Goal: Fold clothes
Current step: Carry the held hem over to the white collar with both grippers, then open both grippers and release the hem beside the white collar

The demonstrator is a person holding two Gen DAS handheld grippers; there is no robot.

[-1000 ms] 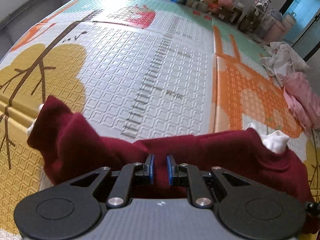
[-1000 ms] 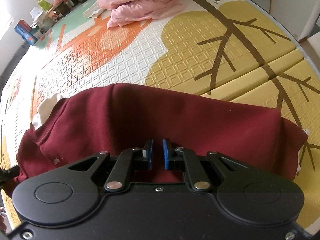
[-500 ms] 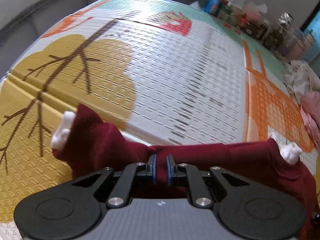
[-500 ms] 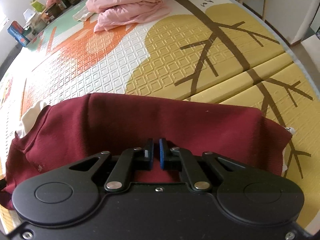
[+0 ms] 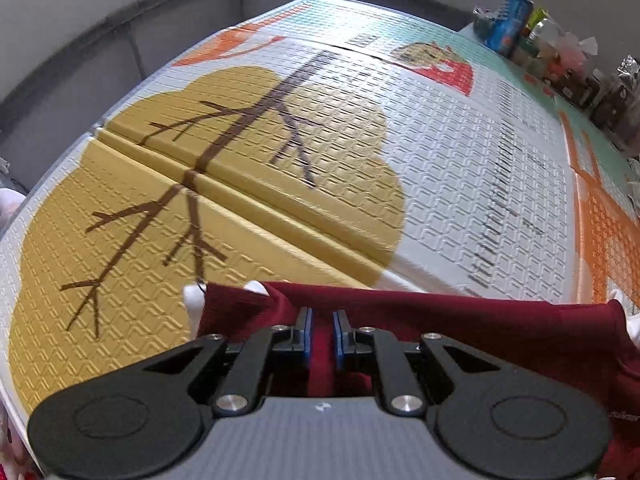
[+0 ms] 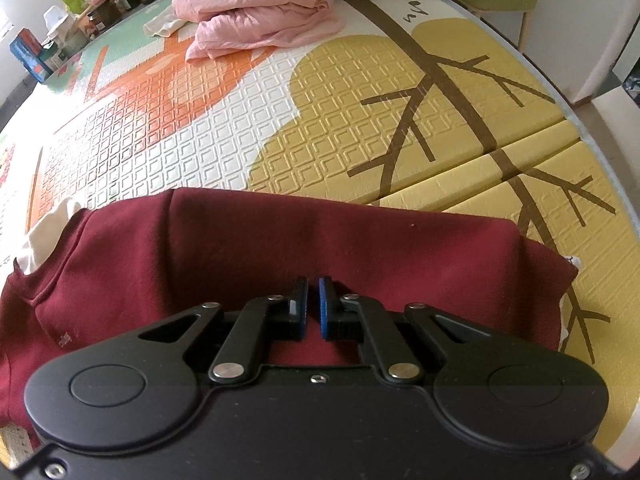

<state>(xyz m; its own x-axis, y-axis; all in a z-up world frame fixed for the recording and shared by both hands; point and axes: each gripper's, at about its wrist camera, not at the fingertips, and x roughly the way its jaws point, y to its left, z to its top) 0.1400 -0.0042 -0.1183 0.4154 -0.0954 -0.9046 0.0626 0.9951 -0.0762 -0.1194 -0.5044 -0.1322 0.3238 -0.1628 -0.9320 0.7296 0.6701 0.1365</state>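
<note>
Left tool (image 5: 321, 334) gripping maroon sweater (image 6: 280, 248) fold; right tool (image 6: 313, 306) clenched on same. Handling soft, light, floppy; pinching edges, lying on mat (image 6: 360, 128).

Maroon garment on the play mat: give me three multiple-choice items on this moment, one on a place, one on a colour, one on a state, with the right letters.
1. Where is the pink clothing pile?
A. far end of the mat
B. under the maroon garment
C. in the right tool

2. What colour are the tools' pads?
A. red
B. blue
C. white

3. What is the left tool doing?
A. hanging open, clear of cloth
B. lying on bare mat
C. pinching the maroon garment

Answers: 1 A, it lies beyond the garment on the mat; 2 B, blue strips line the fingers; 3 C, cloth fills its narrow gap.
</note>
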